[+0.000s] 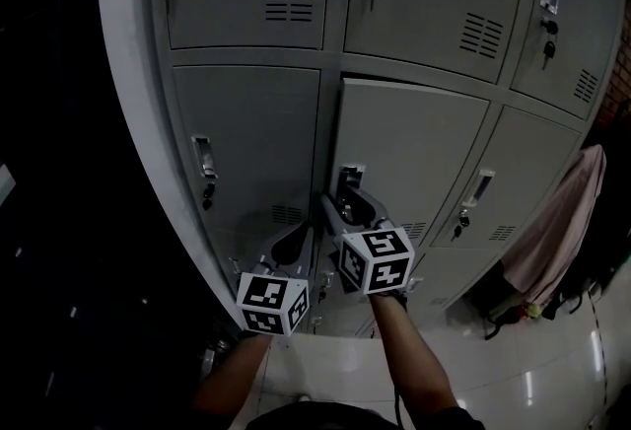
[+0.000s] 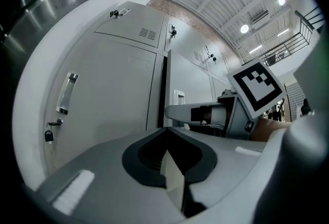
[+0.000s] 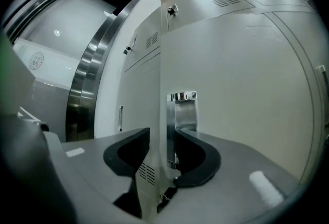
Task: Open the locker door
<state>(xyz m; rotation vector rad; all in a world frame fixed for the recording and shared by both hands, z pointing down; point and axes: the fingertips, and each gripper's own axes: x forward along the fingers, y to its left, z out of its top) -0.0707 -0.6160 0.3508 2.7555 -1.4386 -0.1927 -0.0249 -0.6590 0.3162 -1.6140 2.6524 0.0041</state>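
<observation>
1. The middle locker door [image 1: 419,147] stands slightly ajar in the grey locker bank [image 1: 246,112].
2. The right gripper [image 3: 162,141] has its jaws apart, straddling the door's free edge by the chrome handle plate [image 3: 183,110].
3. The left gripper [image 2: 165,129] hangs just to the left, its jaws together and empty.

The locker door [image 1: 414,152] is pale grey, like the lockers around it, and each one has a small panel of dark vent slits. Its handle [image 3: 181,115] is bright chrome. The left gripper [image 1: 299,241] and the right gripper [image 1: 347,206] are mid-grey with black jaw pads, and each carries a cube of black-and-white square markers — bold, blocky patterns. The cloth [image 1: 557,226] is dusty pink and the floor [image 1: 513,369] is glossy white.
</observation>
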